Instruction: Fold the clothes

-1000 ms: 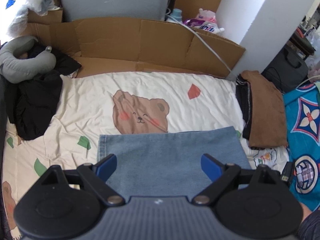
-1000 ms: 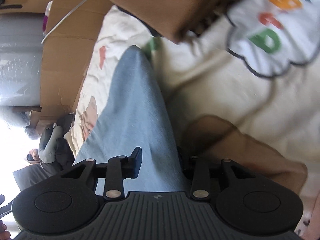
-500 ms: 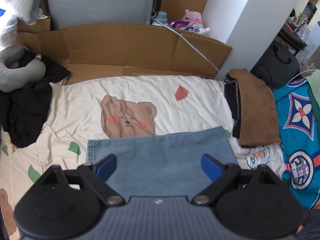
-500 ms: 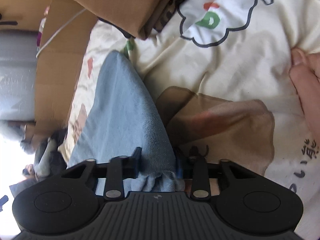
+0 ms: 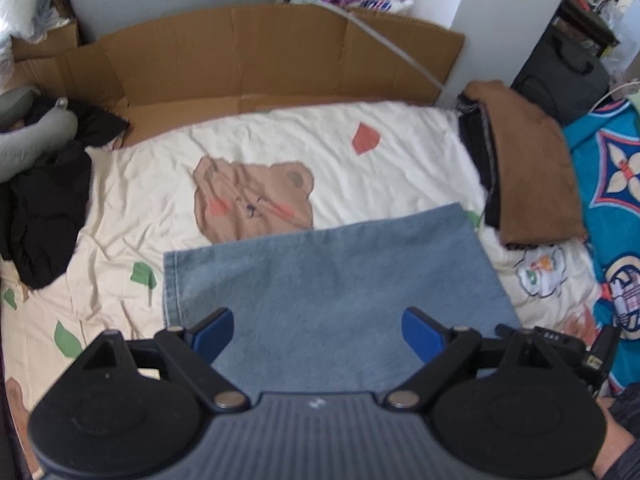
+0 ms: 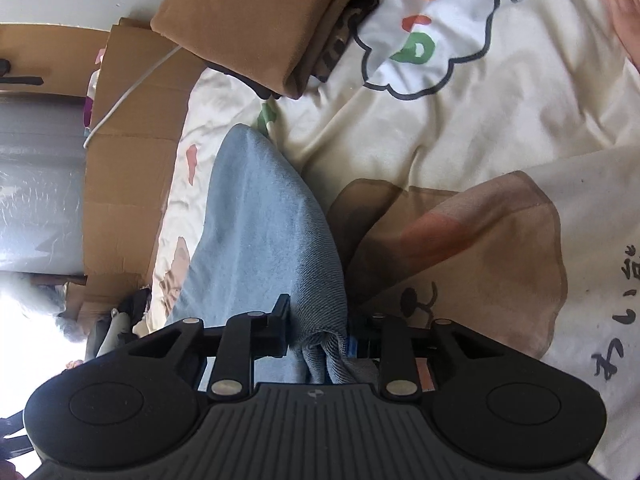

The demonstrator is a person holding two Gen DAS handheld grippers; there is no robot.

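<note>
While folded, jeans [image 6: 272, 240] in right claw [image 6: 316, 332].

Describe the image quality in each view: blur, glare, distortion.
Left wrist view: strong fisheye bend at the edges, the cardboard and bear-print sheet slightly soft from motion blur, the denim garment evenly lit. Right wrist view: blown-out glare at the lower left, a hand blurred at the upper right, the denim weave sharp at the right gripper.

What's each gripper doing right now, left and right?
Left gripper: open, jaws spread wide above the denim garment, holding nothing.
Right gripper: shut on a bunched edge of the denim garment.
</note>
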